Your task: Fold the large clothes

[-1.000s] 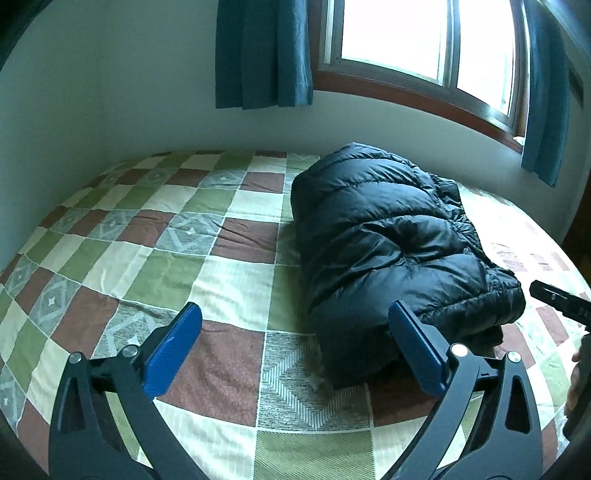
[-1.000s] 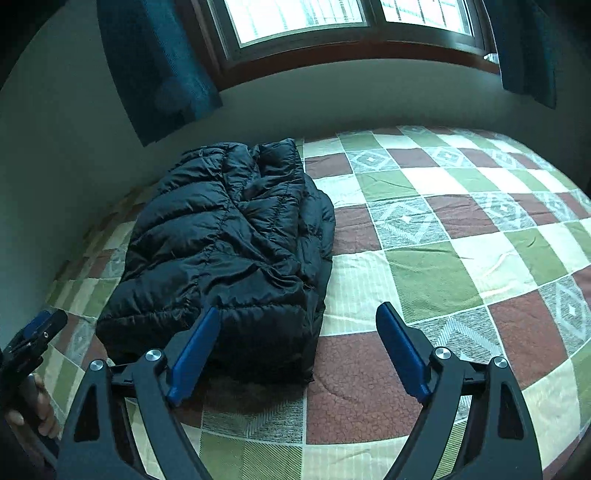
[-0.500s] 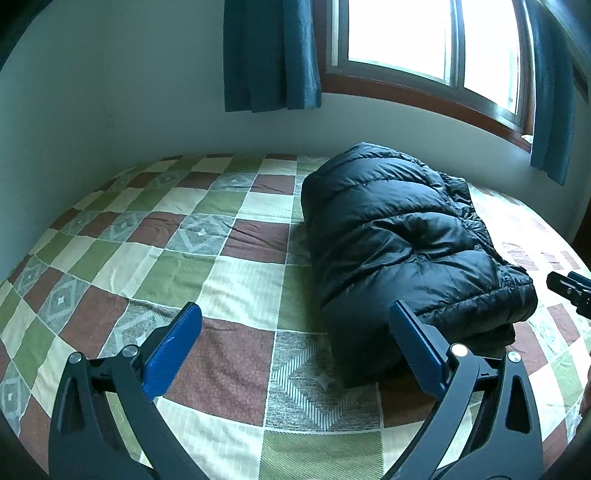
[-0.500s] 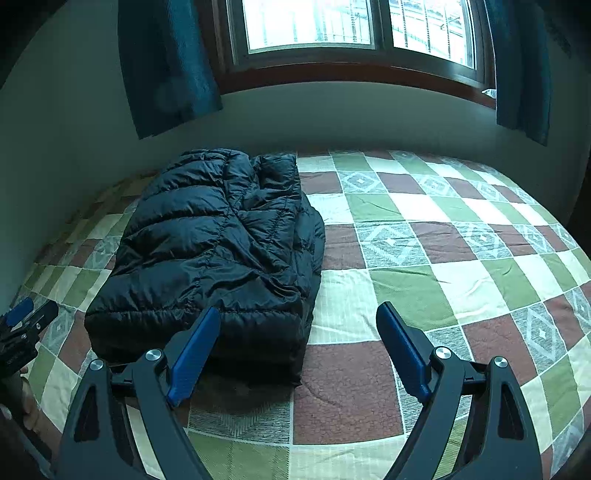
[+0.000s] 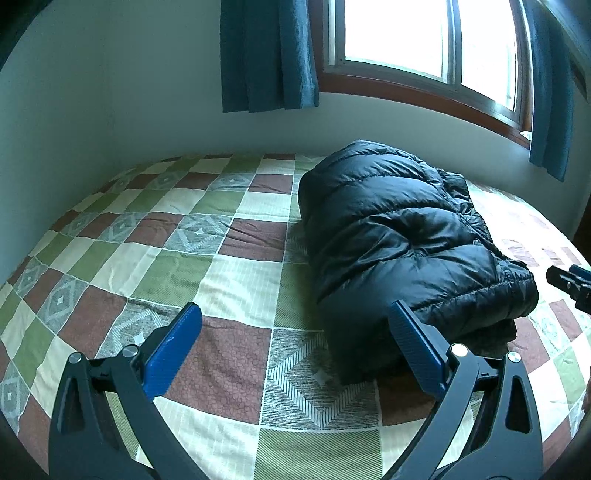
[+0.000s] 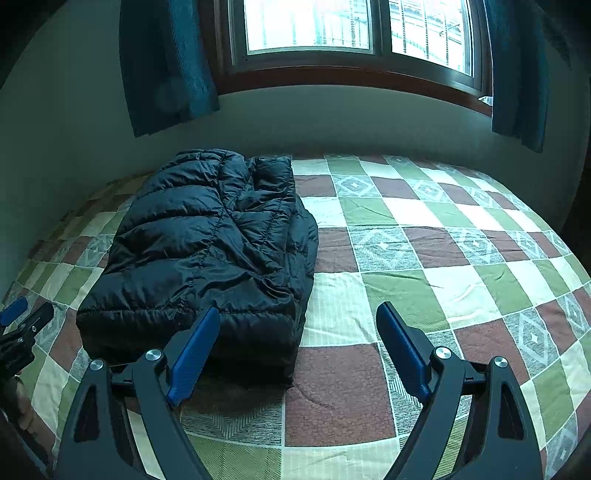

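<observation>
A black puffer jacket (image 5: 402, 240) lies folded into a thick bundle on the checked quilt (image 5: 177, 266), below the window (image 6: 351, 26). On the near side of the jacket, the left gripper (image 5: 295, 325) and the right gripper (image 6: 297, 325) both stand wide and hold nothing.

The folded quilted puffer jacket (image 5: 402, 240) is glossy black. The patchwork bedspread (image 5: 166, 258) under it is checked in olive green, cream, brick red and grey squares with white diamonds. The cloth curtains (image 6: 166, 62) are teal, the window frame (image 6: 351, 75) brown wood, the wall (image 5: 110, 92) pale.
</observation>
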{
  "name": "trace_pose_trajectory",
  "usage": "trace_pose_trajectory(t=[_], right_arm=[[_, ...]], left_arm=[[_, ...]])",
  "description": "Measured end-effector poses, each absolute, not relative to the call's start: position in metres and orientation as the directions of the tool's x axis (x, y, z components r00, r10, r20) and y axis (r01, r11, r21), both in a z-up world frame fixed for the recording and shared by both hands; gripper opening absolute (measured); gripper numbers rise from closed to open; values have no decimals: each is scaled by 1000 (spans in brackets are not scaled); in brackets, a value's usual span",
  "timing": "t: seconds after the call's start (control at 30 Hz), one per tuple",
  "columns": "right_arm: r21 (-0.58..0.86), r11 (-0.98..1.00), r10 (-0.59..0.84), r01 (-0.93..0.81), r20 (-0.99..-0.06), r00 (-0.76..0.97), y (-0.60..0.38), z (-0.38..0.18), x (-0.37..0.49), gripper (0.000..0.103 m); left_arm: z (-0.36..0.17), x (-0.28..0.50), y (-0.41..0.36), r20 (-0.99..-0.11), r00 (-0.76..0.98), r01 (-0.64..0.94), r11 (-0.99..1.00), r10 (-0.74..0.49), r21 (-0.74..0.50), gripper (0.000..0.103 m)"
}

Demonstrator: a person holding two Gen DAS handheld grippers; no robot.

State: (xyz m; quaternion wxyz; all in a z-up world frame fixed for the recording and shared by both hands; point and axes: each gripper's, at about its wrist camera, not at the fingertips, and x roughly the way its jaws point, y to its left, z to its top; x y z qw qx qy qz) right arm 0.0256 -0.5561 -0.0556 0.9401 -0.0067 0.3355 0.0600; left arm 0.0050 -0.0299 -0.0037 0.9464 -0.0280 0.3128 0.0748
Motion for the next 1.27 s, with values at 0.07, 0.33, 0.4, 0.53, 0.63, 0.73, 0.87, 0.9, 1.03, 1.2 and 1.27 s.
trace_pose_trajectory(t=[0.07,0.33,0.4,0.53,0.63,0.73,0.87,0.9,1.03,1.2,1.27], right_arm=[[24,993,107,-118,-633,767,-555,-57,26,85],[7,993,98,-120,-628,772,-551,-58,24,85],[5,993,96,-120,-627,773,-550,-58,23,85],[3,993,95,-120,-629,771,-548,-59,22,85],[2,993,96,-121,-629,771,-547,-60,23,85],[2,993,95,-121,-629,772,-546,-60,23,85],[2,993,95,-121,-628,773,-546,-60,22,85],[2,993,95,-121,-627,773,-546,-60,22,85],[-23,993,77,-116,-620,781,-544,-60,22,85],[-53,993,51,-103,-605,795,-546,-56,22,85],[-52,994,49,-100,-603,796,-548,-55,23,85]], left_arm=[[-3,4,-29,-596,795,-157,987,115,-18,101],[0,2,-28,-579,806,-165,986,118,-27,101],[2,2,-28,-573,811,-165,986,120,-27,101],[4,0,-31,-559,819,-167,986,129,-18,101],[5,0,-34,-556,824,-140,990,109,-13,101],[4,-1,-37,-553,827,-131,991,102,-12,101],[6,-6,-38,-521,849,-123,992,91,-27,101],[7,-7,-38,-515,853,-115,993,83,-31,101],[11,-8,-36,-493,865,-122,992,91,-31,101],[5,1,-20,-521,841,-186,982,147,-24,101],[3,3,-12,-530,832,-209,977,163,-29,101]])
